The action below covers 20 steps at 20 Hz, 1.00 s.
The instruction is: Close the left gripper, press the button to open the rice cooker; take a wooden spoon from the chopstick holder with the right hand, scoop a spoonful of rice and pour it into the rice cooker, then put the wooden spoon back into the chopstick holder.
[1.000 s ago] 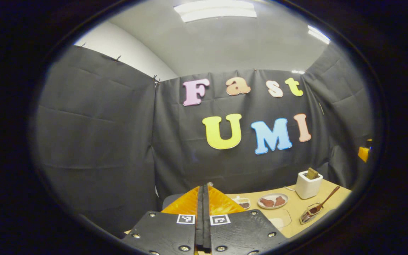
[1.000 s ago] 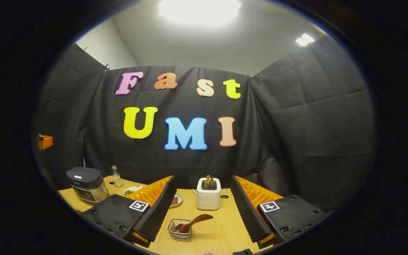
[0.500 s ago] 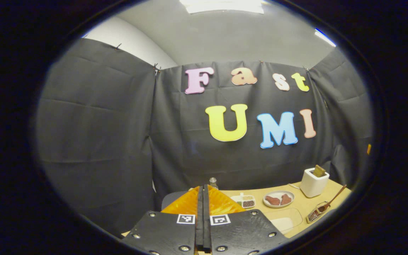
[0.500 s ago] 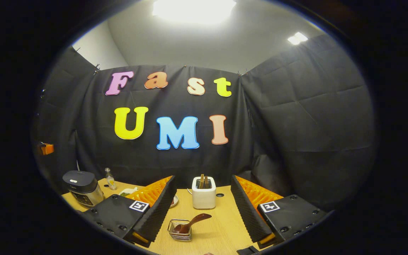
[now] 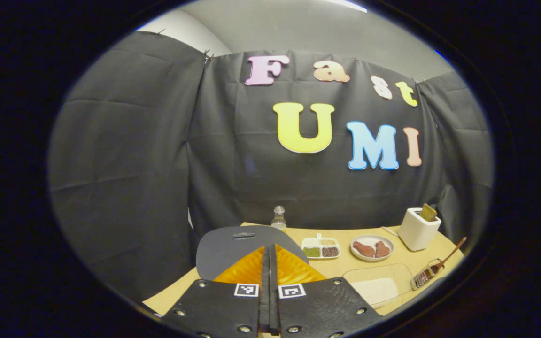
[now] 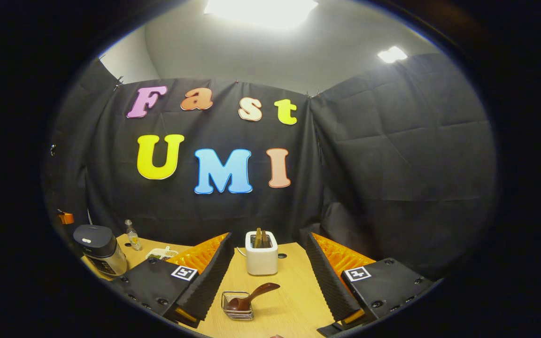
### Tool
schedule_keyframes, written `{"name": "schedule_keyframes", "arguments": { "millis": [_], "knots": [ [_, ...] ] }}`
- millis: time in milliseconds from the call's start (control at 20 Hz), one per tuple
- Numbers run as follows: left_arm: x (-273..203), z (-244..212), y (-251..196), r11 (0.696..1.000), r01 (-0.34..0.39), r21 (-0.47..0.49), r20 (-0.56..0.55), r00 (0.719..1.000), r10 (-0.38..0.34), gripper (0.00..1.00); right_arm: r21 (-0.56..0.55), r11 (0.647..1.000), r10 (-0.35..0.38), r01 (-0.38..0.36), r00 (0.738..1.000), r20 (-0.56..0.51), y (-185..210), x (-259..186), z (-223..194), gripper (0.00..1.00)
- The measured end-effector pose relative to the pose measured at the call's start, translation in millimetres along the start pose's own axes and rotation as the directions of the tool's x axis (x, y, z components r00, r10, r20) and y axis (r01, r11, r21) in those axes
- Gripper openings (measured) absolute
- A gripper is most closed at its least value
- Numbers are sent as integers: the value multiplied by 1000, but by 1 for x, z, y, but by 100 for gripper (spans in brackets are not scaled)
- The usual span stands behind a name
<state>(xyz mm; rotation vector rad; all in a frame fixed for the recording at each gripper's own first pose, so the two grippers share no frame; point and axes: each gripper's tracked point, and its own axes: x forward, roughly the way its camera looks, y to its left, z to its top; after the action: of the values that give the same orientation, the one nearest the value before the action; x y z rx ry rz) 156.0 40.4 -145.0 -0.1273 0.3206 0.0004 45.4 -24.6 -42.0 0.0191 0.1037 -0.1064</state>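
In the left gripper view, the left gripper [image 5: 269, 263] has its two fingers pressed together with nothing between them. Just beyond its tips lies the dark grey lid of the rice cooker [image 5: 242, 241], closed, with a small latch bar near its far edge. Behind the cooker stands a small clear bottle [image 5: 278, 218]. To the right on the wooden table [image 5: 392, 263] sit a divided dish of grains [image 5: 320, 247], a plate with two brown pieces [image 5: 372, 247] and a white holder [image 5: 419, 228] with a brown piece sticking out of its top. Nearer the table's right edge, a wire basket [image 5: 423, 279] holds a wooden spoon [image 5: 449, 256], its handle slanting up to the right. A clear flat container [image 5: 379, 285] lies just right of the gripper.

In the right gripper view, the right gripper [image 6: 268, 272] has its fingers spread wide apart, holding nothing. Between them, near the tips, lies the wire basket [image 6: 237, 305] with the spoon's bowl inside and its handle [image 6: 263, 290] pointing up and right. Farther off between the fingers stands the white holder [image 6: 261, 253]. The rice cooker [image 6: 99, 244] sits far left, lid shut, with the bottle [image 6: 133, 234] beside it.
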Motion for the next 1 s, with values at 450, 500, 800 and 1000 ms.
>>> {"name": "schedule_keyframes", "arguments": {
  "millis": [450,500,800,1000],
  "knots": [
    [44,-66,14,999,5,-35,-128,992,-10,0,-62,998,-9,8,1000,-18,26,9,0,97],
    [46,-70,14,999,6,-37,-136,991,-11,1,-68,998,-9,7,1000,-19,28,11,0,98],
    [53,-85,15,1000,5,-14,-144,989,-7,0,-78,997,-2,1,1000,-14,34,12,5,97],
    [52,-99,16,1000,-19,1,-174,985,19,2,-87,996,5,-5,1000,-7,36,15,6,97]
  ]
}}
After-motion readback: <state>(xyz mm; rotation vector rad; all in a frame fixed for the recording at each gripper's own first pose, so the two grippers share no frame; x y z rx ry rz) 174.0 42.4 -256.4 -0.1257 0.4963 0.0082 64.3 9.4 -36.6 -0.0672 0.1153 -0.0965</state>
